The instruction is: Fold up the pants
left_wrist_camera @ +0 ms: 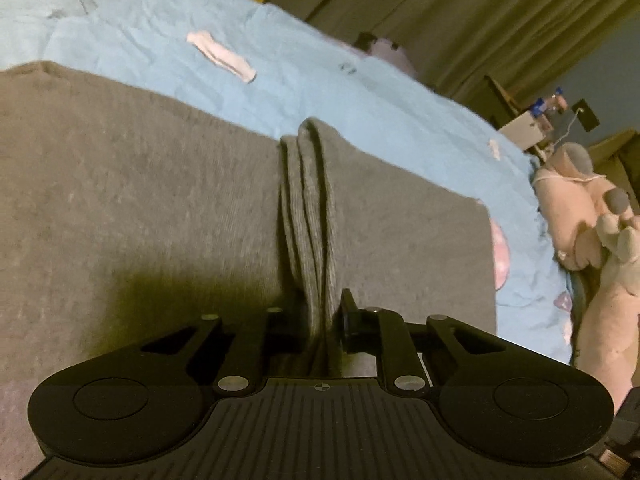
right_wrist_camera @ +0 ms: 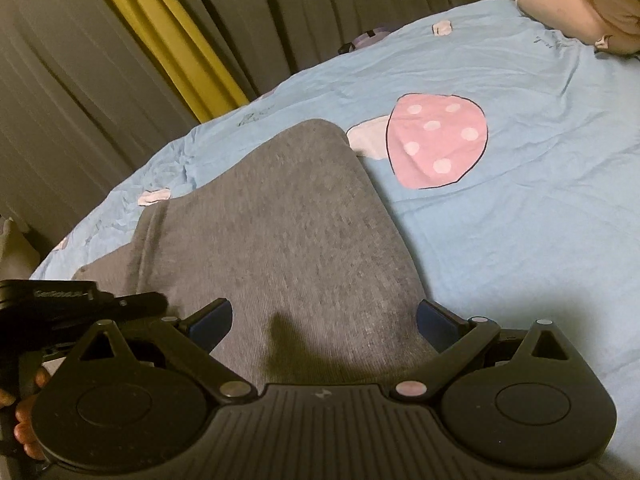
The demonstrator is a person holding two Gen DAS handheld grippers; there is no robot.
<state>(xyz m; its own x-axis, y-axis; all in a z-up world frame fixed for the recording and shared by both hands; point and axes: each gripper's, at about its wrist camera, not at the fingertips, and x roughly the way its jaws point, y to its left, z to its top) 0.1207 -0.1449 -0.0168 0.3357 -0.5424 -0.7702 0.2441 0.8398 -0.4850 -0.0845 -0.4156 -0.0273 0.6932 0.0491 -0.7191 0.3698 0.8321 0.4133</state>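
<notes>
Grey pants (left_wrist_camera: 140, 184) lie spread on a light blue bedsheet (left_wrist_camera: 280, 76). In the left wrist view my left gripper (left_wrist_camera: 318, 320) is shut on a raised ridge of the grey fabric (left_wrist_camera: 308, 200), which stands up in several narrow folds between the black fingers. In the right wrist view the grey pants (right_wrist_camera: 280, 232) stretch away from my right gripper (right_wrist_camera: 324, 316), which stands open just above the cloth with its blue-padded fingers (right_wrist_camera: 434, 318) wide apart and nothing pinched. The other gripper's black body (right_wrist_camera: 80, 304) and a person's hand (right_wrist_camera: 24, 412) show at the left edge.
The sheet carries a pink spotted mushroom print (right_wrist_camera: 436, 140) beside the pants. A pale plush toy (left_wrist_camera: 592, 216) lies at the bed's right end. Grey curtains with a yellow strip (right_wrist_camera: 172, 36) hang behind the bed. A small cluttered stand (left_wrist_camera: 536, 124) is beyond the bed.
</notes>
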